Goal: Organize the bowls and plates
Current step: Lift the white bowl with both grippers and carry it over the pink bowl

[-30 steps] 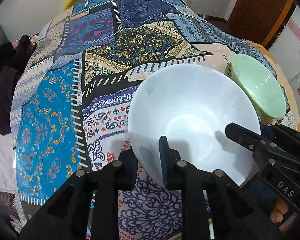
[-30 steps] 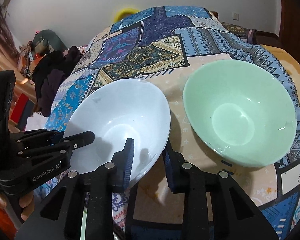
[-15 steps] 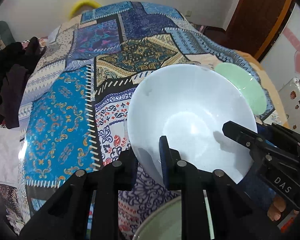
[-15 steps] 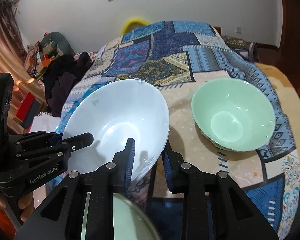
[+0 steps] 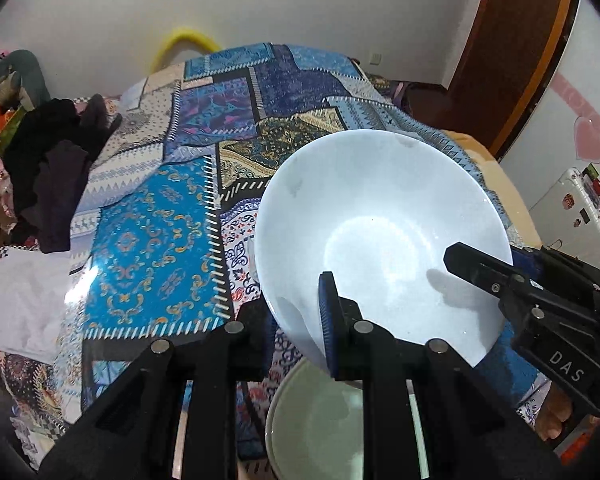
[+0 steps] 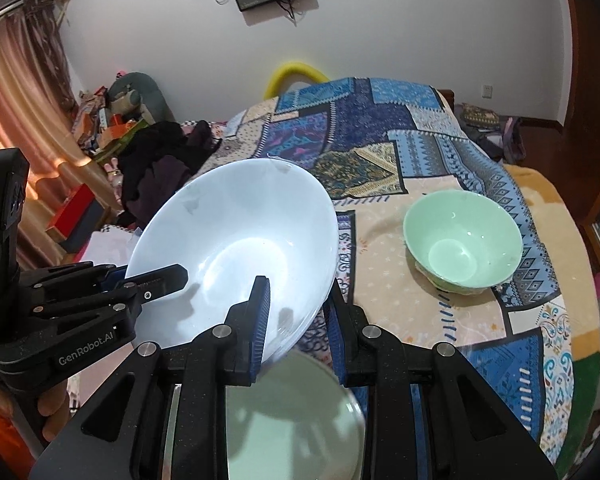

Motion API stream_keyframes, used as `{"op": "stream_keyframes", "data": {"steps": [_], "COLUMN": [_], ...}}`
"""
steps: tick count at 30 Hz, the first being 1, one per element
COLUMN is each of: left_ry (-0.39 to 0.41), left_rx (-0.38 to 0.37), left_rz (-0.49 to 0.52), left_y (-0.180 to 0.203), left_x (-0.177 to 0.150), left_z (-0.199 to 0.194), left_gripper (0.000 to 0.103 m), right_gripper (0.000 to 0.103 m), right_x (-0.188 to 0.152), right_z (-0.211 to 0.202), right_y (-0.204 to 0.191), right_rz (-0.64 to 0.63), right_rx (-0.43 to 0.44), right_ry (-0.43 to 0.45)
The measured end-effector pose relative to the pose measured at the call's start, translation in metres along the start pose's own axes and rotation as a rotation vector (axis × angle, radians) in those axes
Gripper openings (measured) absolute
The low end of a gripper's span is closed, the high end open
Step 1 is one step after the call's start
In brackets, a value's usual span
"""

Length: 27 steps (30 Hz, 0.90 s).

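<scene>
A large pale blue bowl (image 5: 380, 232) is held in the air above the patterned tablecloth (image 5: 148, 240). My left gripper (image 5: 294, 324) is shut on its near left rim. My right gripper (image 6: 296, 316) is shut on its near right rim, where the bowl (image 6: 236, 248) also shows. A green bowl (image 6: 460, 240) stands on the tablecloth (image 6: 400, 288) at the right, apart from both grippers. A pale green plate (image 6: 292, 420) lies below the lifted bowl near the table's front edge; it also shows in the left wrist view (image 5: 320, 428).
A heap of dark clothes (image 6: 160, 160) lies at the table's far left. A yellow hoop (image 6: 296, 72) stands behind the table. A brown door (image 5: 512, 40) is at the right. Boxes and toys (image 6: 108, 124) sit by the curtain.
Both grippers have lifted the blue bowl up and toward me, away from the green bowl. The pale green plate has come into view beneath it.
</scene>
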<state>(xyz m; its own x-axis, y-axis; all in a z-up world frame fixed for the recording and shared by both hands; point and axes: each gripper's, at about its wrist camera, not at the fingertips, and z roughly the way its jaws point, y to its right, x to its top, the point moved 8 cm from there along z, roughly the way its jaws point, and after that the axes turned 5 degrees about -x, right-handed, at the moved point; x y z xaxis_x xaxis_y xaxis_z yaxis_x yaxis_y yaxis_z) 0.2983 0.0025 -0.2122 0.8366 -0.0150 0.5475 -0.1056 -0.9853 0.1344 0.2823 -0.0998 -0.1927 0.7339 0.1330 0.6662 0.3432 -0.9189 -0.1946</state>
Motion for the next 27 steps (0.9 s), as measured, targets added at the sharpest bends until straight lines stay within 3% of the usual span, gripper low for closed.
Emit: {"op": "stream_keyframes", "data": {"steps": [13, 27], "left_ry": [0.07, 0.066], "left_rx": [0.016, 0.044], "left_rz": [-0.04, -0.125], "left_y": [-0.009, -0.051], "left_x": [-0.034, -0.092], "left_z": [-0.064, -0.093], "left_gripper": [0.019, 0.019], "right_gripper": [0.025, 0.025], "right_x": [-0.02, -0.054], "right_z": [-0.02, -0.012], "right_y": [-0.038, -0.092], "right_rz": [-0.029, -0.081], "right_rx": [0.045, 0.114], "right_ry": [0.012, -0.041]}}
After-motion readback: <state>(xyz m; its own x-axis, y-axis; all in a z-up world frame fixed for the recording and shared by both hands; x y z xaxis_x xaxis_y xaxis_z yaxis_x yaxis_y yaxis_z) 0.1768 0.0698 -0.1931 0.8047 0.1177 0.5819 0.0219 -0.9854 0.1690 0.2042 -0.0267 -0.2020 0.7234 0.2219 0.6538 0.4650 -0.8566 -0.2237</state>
